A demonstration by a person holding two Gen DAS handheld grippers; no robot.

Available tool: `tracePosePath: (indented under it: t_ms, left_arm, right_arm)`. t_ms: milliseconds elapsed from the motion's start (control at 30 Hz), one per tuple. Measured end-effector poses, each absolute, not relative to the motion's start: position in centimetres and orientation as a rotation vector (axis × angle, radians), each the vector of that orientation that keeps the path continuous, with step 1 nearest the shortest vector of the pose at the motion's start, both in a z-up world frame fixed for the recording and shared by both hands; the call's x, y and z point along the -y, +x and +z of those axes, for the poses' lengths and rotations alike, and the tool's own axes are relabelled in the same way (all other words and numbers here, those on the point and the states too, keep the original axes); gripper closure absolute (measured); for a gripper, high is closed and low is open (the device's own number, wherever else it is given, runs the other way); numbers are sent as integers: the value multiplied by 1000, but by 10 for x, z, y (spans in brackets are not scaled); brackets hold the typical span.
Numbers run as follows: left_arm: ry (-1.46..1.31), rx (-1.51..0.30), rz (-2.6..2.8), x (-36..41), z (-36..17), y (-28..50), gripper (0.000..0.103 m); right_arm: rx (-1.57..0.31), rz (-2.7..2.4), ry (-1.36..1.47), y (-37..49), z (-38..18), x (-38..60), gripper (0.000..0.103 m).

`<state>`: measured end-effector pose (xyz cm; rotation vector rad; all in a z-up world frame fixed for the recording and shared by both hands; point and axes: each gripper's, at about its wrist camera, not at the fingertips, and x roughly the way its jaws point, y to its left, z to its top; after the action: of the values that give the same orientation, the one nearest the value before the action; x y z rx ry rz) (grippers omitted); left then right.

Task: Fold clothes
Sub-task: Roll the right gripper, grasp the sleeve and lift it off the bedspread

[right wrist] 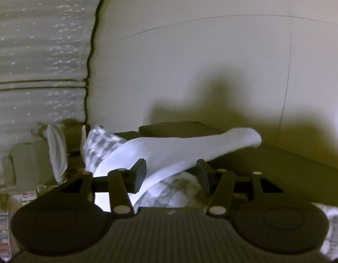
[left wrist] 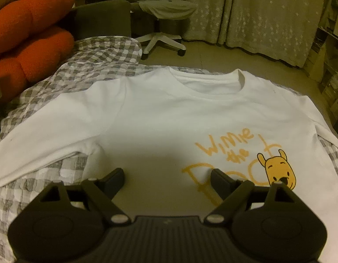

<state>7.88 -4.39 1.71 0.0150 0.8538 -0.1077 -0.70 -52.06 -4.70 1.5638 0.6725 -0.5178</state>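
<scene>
Shirt (left wrist: 164,114), white with a yellow bear print (left wrist: 279,171) and orange lettering, is lying face up and spread flat on a bed covered by a grey-and-white checked blanket (left wrist: 98,59), its collar pointing away toward the floor. The left gripper (left wrist: 168,176) is hovering over the shirt's lower middle with its fingers (left wrist: 116,178) standing wide apart, gripping nothing. An orange cushion (left wrist: 31,32) is sitting at the far left of the bed, and an office chair (left wrist: 162,17) is standing beyond it in front of a starred curtain (left wrist: 267,15).

In the right wrist view, the right gripper (right wrist: 171,172) is tilting upward toward a pale wall (right wrist: 191,54). Its fingers (right wrist: 139,173) are also spread apart, and a blurred fold of the white shirt (right wrist: 169,151) is passing between them; I cannot tell whether either finger is touching the cloth.
</scene>
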Motion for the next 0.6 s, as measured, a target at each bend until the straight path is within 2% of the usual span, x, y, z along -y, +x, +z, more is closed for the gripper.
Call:
tracePosePath:
  t_ms: [100, 167, 233, 333, 533, 600]
  left_arm:
    - [25, -846, -105, 45, 16, 78, 16]
    - [23, -845, -104, 45, 17, 78, 16]
    - [18, -846, -105, 44, 17, 79, 16]
    - [10, -850, -108, 43, 17, 79, 16]
    - [-8, -861, -122, 39, 19, 80, 17]
    - [-16, -863, -122, 37, 19, 81, 17]
  right_arm:
    - [-663, -530, 1576, -5, -48, 521, 49]
    - [-652, -534, 1569, -3, -46, 521, 65]
    - [-601, -545, 1527, -5, -36, 519, 88]
    - [-522, -561, 1459, -10, -21, 516, 94]
    - [-369, -578, 1325, -19, 12, 506, 94]
    - [-371, -597, 1333, -21, 9, 505, 94]
